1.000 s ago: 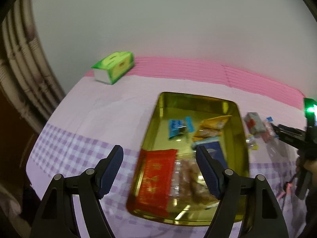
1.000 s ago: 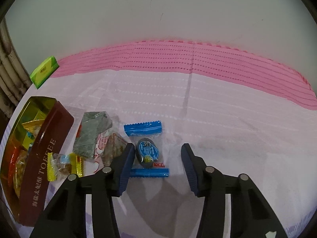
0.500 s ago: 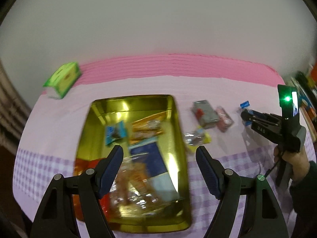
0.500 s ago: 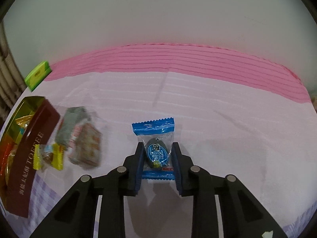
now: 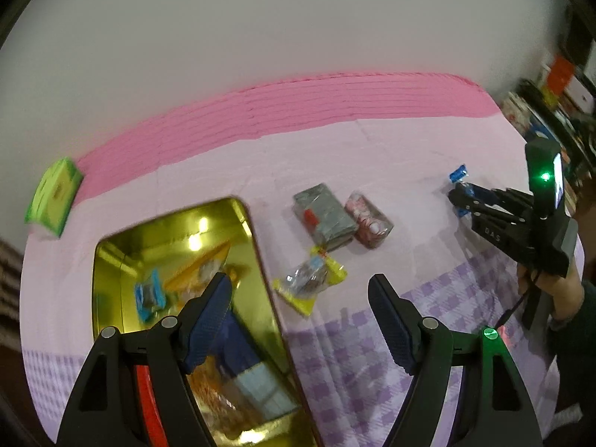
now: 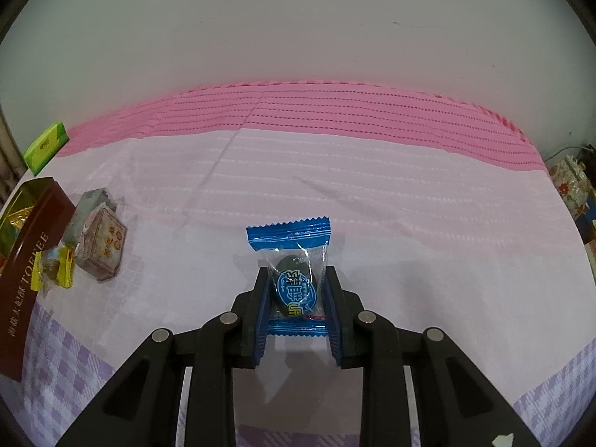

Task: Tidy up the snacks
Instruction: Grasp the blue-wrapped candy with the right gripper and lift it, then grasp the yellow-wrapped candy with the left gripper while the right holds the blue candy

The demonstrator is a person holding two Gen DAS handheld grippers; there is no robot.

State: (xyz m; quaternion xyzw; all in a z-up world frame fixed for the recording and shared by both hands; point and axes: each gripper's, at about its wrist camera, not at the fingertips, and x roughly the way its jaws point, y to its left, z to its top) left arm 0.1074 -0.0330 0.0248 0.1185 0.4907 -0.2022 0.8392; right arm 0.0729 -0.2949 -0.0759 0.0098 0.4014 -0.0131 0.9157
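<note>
My right gripper is shut on a blue-wrapped candy and holds it just above the pink cloth; it shows far right in the left wrist view. My left gripper is open and empty, above the gold tin's right rim. The tin holds several snack packets. A yellow-ended candy, a grey packet and a pink packet lie on the cloth right of the tin. They also show at the left of the right wrist view: the candy, the packets.
A green box stands at the back left by the pink stripe. The tin's brown outer wall reads TOFFEE. A white wall rises behind the table. Cluttered shelves stand at the far right.
My right gripper closed on the blue candy and lifted it slightly. My left gripper swung right, from over the tin toward the loose snacks beside it.
</note>
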